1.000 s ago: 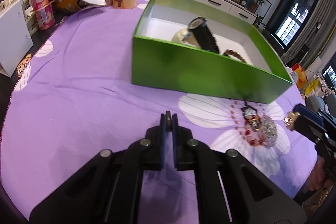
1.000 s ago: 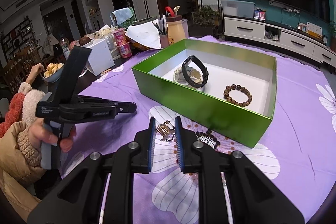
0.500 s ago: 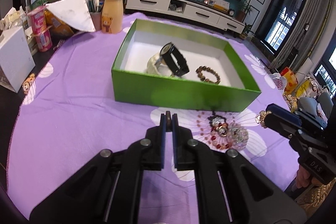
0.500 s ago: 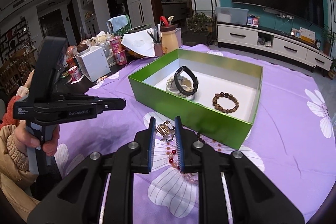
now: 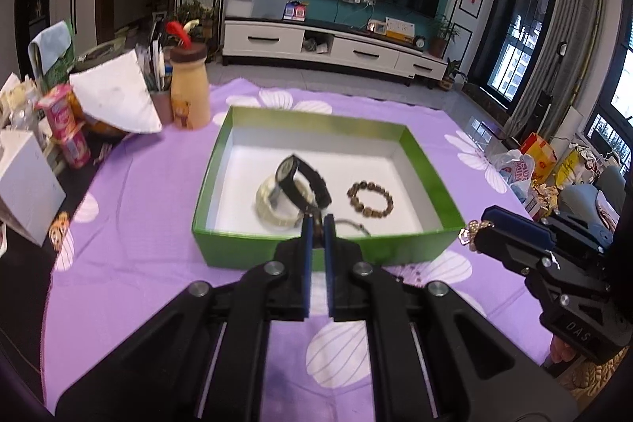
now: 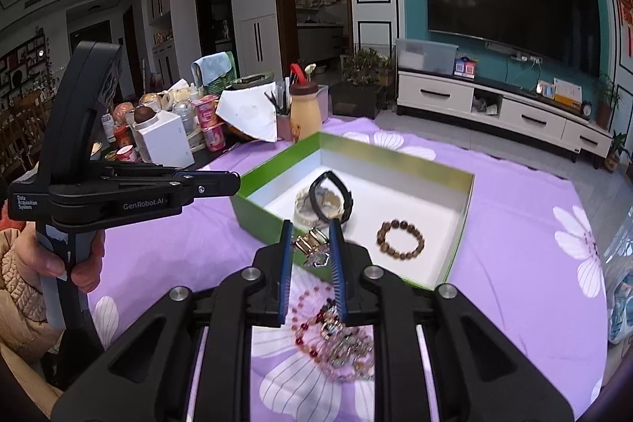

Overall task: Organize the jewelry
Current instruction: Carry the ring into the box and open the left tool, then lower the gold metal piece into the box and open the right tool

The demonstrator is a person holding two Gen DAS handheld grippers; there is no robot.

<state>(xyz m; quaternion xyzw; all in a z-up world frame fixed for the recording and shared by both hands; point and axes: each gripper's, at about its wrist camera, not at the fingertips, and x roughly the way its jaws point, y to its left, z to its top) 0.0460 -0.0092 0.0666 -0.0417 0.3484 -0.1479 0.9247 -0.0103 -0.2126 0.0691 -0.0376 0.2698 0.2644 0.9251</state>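
Gripping a small gold ornament (image 6: 310, 244) between its pads, the right gripper (image 6: 312, 248) hangs above the purple cloth (image 6: 514, 224), near the green box (image 6: 463, 224). The left gripper (image 5: 316, 224) is clenched (whatever it pinches is too small to tell). Inside the box lie 1 black watch (image 5: 302, 180) and 1 bead bracelet (image 5: 370, 199); a beaded necklace (image 6: 336, 339) stays on the cloth.

A table under a purple cloth with white flowers (image 5: 166, 184) carries an open green box (image 5: 431, 176), a heap of beaded jewelry (image 6: 340, 339) just before it, and, at the far edge, a yellow bottle (image 5: 190, 93), yogurt cups (image 5: 65, 125) and a white carton (image 5: 23, 188).
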